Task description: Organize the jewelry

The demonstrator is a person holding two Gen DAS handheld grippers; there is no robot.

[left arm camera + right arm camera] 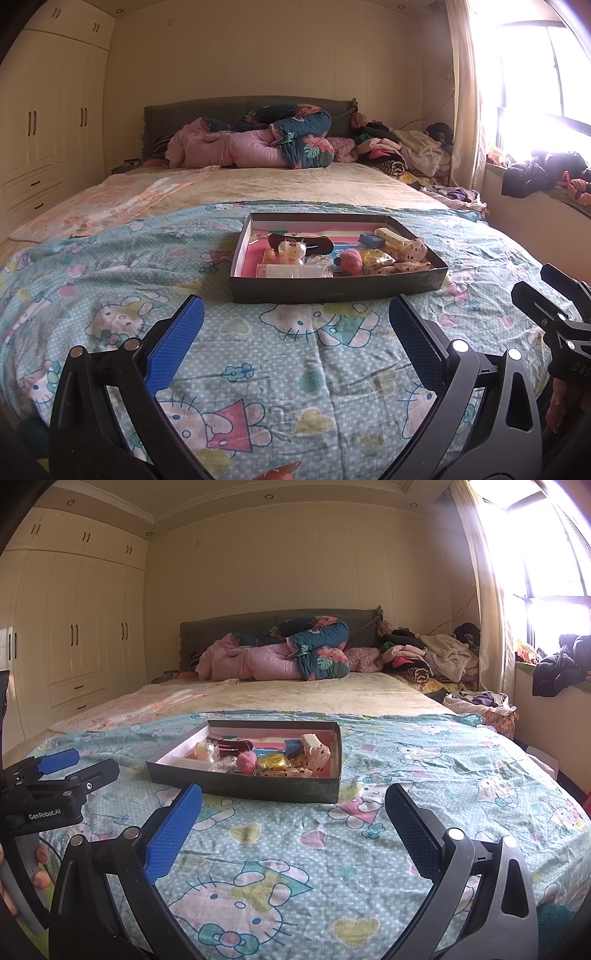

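A shallow dark box (332, 290) (251, 788) sits on the bed's Hello Kitty sheet. It holds several hair accessories and trinkets: a pink pom-pom (350, 261) (245, 762), a clear plastic case (295, 271), spotted cream bows (406, 254) (317, 755), a yellow piece (273, 763) and a dark hair clip (299, 242). My left gripper (295, 321) is open and empty, just short of the box's near wall. My right gripper (293, 808) is open and empty, near the box's right corner. The right gripper also shows at the edge of the left wrist view (543, 295), and the left gripper in the right wrist view (81, 766).
Rolled quilts (258, 144) lie at the headboard and a clothes pile (406, 151) at the back right. A wardrobe (74, 646) fills the left wall. A bright window (535, 92) and a sill with clothes stand at the right.
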